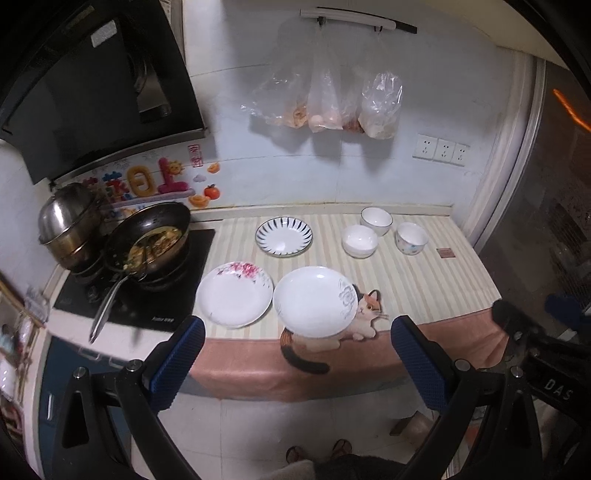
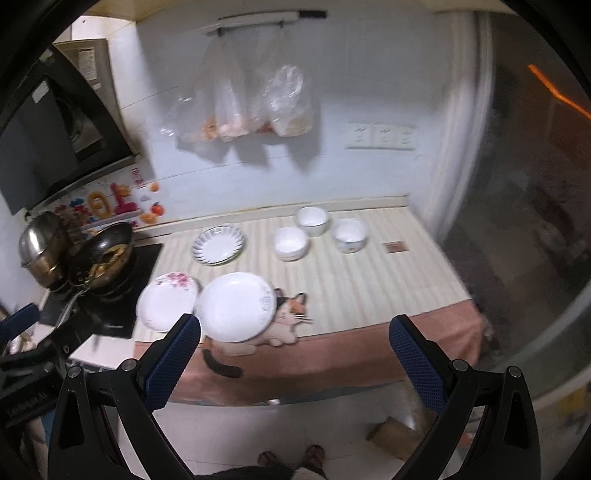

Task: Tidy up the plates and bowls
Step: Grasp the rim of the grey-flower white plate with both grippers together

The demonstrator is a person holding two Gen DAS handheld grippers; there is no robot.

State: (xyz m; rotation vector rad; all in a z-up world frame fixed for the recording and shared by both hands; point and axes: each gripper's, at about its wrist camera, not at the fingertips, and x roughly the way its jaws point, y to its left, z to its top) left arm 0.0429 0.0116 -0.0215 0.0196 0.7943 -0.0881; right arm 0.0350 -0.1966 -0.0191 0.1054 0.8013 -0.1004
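A small kitchen with a pale wall and a striped counter

The wall is pale blue-white. At 12 o'clock a rack holds clear bags with food inside. At 2 o'clock three white sockets sit in a row. The counter wears a striped cloth with a cat picture. At 9 o'clock a black stove holds a pan and a shiny pot, under a black hood. The floor at 6 o'clock has pale tiles.
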